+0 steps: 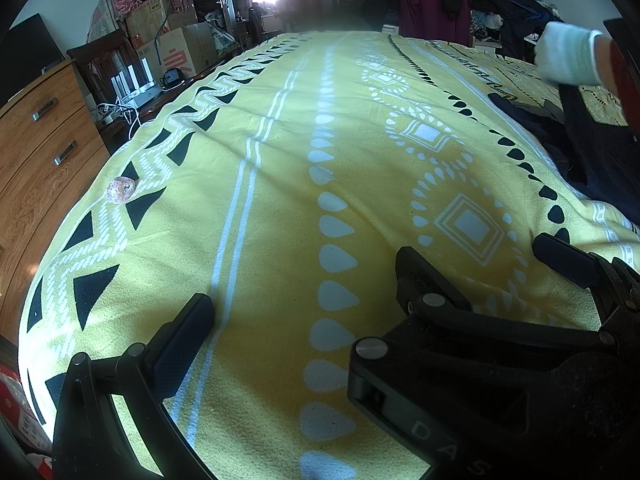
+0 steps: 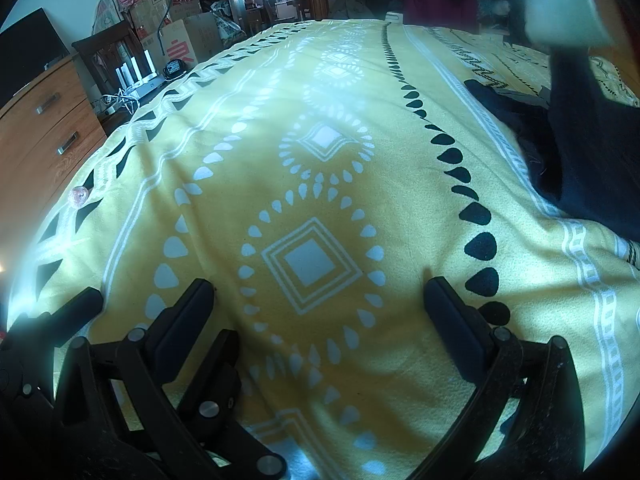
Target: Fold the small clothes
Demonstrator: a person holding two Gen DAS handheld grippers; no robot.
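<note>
Right now I am hovering both jaws spread and empty, left gripper [image 1: 304, 280] and right gripper [image 2: 320, 292], while the dark garment [image 2: 580, 152] is lying far right; reaching blind risks bunching the yellow blanket [image 2: 320, 184].

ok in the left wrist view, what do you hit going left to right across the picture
Wooden drawer chest → small pinkish ball at the bedspread edge → yellow patterned bedspread → dark garment with a white-gloved hand above it.
</note>
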